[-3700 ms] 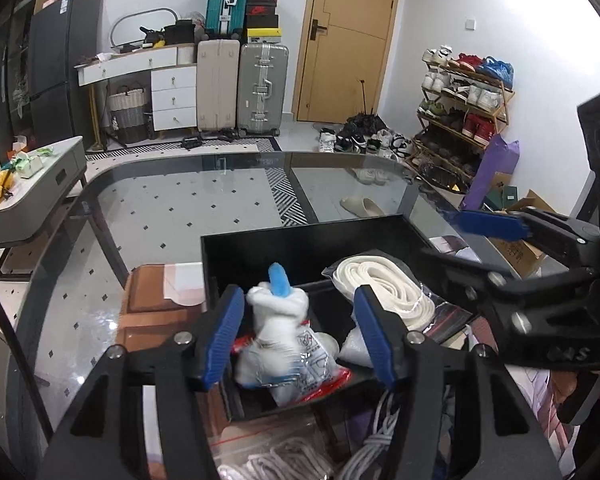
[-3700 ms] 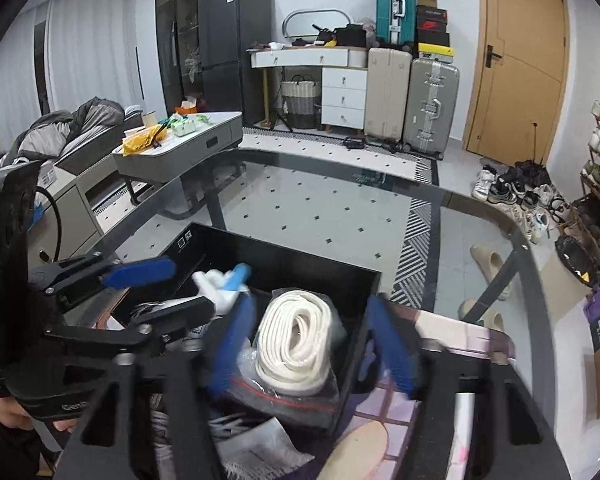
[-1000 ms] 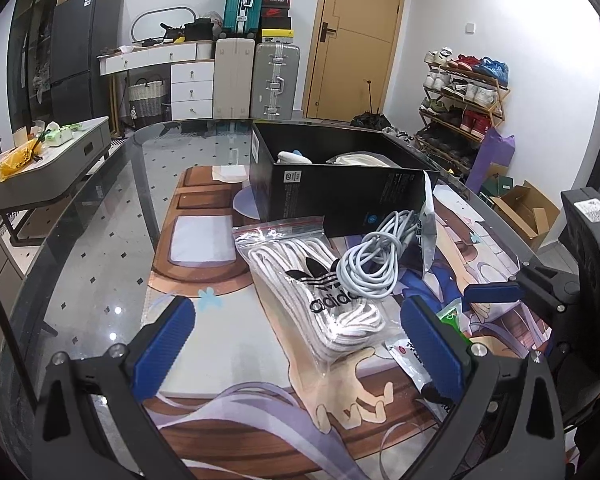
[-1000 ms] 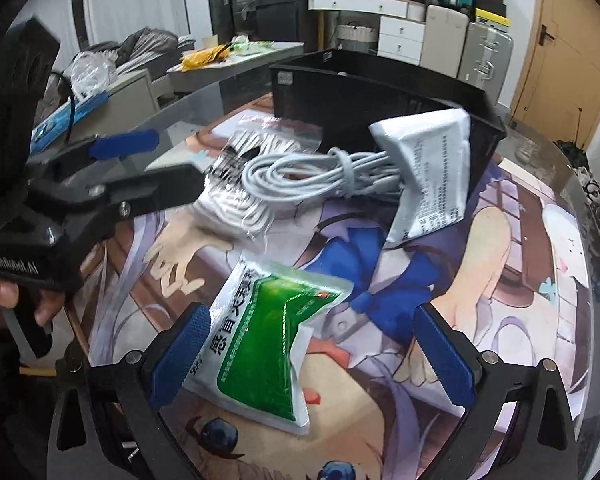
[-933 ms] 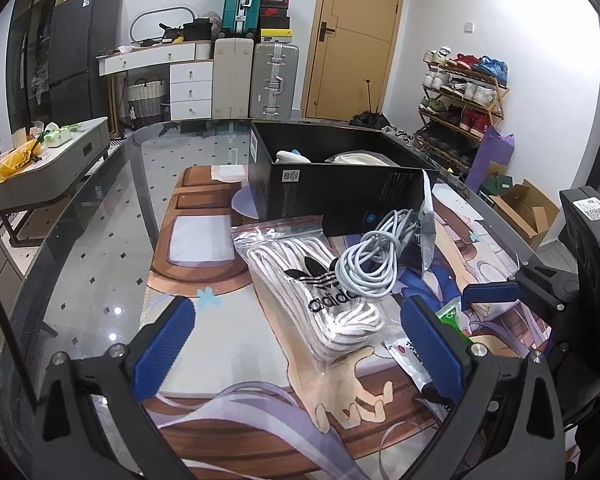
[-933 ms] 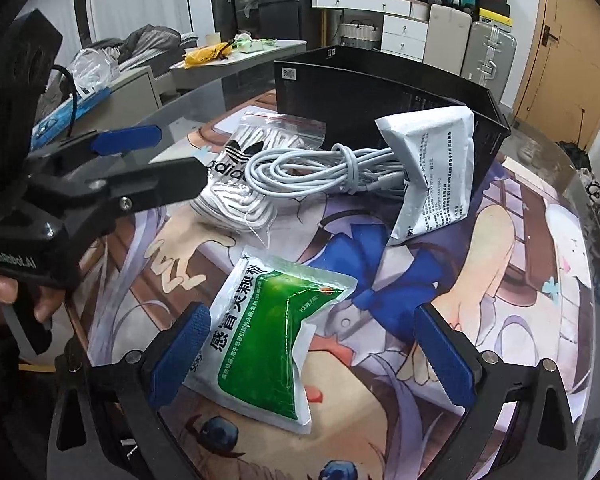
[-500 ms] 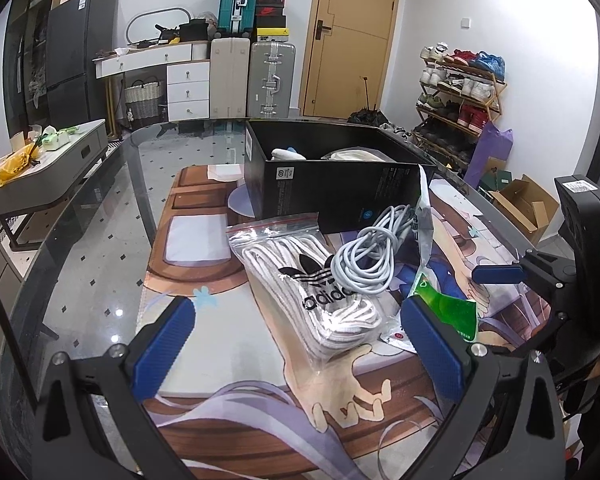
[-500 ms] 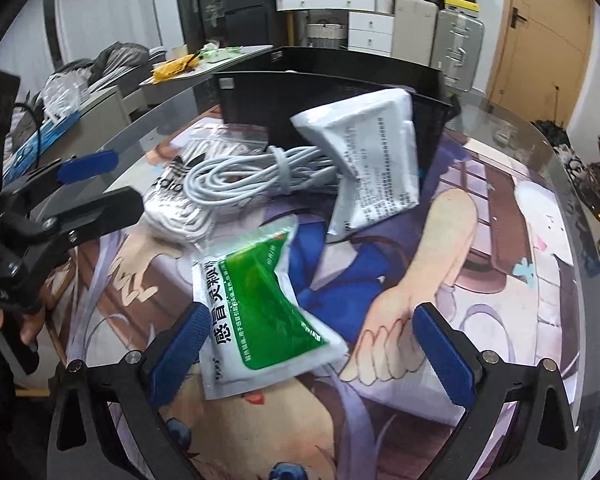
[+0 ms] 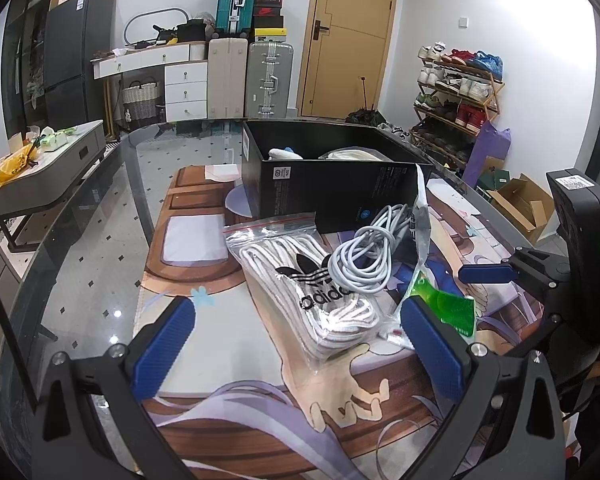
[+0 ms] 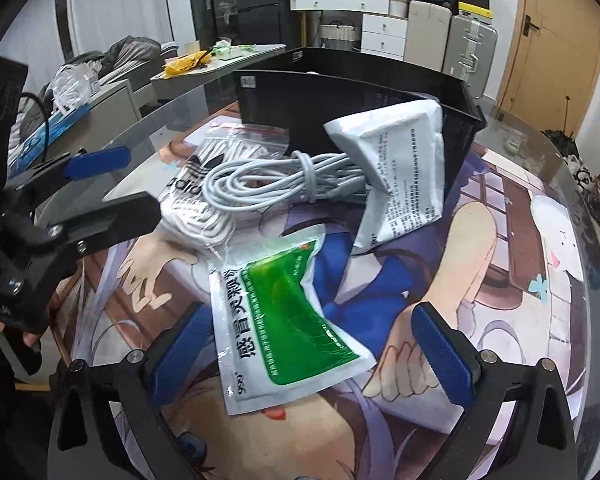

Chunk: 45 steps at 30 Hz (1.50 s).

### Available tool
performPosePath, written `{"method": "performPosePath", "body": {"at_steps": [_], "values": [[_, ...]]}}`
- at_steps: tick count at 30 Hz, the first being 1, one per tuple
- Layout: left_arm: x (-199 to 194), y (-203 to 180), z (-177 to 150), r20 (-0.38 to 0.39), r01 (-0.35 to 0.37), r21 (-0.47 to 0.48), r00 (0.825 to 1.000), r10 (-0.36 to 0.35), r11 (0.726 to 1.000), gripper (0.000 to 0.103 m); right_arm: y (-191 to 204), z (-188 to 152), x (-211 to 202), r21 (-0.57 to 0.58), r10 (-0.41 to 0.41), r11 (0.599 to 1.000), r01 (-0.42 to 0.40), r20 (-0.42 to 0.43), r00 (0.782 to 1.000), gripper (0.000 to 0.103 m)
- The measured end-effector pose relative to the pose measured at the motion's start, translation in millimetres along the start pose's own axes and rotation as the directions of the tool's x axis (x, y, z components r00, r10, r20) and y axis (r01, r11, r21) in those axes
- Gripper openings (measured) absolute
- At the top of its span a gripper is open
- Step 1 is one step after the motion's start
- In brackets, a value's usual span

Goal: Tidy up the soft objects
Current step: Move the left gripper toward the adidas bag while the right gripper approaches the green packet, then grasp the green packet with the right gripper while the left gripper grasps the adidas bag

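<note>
Now right claw [image 10: 312, 354] seen closing around green-and-white sachet [image 10: 288, 320] at lower centre of frame, pads not yet pressed on it. Left claw [image 9: 300, 344] spread wide, nothing gripped. Black box [image 9: 332, 184] placed behind on tabletop [image 9: 80, 264].

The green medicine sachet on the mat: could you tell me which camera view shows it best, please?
The right wrist view: the green medicine sachet lies face up and whole between the closing right gripper fingers, print legible. The left wrist view catches only part of the sachet, behind the left gripper finger.
</note>
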<state>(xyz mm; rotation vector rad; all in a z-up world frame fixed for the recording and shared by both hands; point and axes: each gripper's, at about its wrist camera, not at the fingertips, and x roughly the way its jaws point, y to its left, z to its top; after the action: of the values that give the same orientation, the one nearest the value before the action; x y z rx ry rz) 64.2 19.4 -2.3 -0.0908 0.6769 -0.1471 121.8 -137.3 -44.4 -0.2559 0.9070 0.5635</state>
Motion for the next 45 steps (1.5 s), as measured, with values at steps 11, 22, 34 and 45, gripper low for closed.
{"method": "performPosePath", "body": {"at_steps": [11, 22, 34, 45], "values": [[0, 0, 0, -0.002, 0.000, 0.002, 1.000, 0.000, 1.000, 0.103, -14, 1, -8, 0.045, -0.008, 0.999, 0.007, 0.028, 1.000, 0.052], [9, 1, 2, -0.059, -0.028, 0.005, 0.998, 0.028, 1.000, 0.103, -18, -3, -16, 0.075, 0.034, 0.996, -0.038, 0.047, 0.998, 0.032], [30, -15, 11, -0.149, -0.033, 0.058, 0.988, 0.041, 0.998, 0.103, -30, -6, -26, 0.126, 0.044, 0.991, -0.054, 0.083, 0.996, 0.031], [45, -13, 15, -0.216, -0.109, 0.050, 0.969, 0.117, 0.993, 0.103, -34, -6, -28, 0.137, 0.039, 0.989, -0.050, 0.084, 0.996, 0.031]]}}
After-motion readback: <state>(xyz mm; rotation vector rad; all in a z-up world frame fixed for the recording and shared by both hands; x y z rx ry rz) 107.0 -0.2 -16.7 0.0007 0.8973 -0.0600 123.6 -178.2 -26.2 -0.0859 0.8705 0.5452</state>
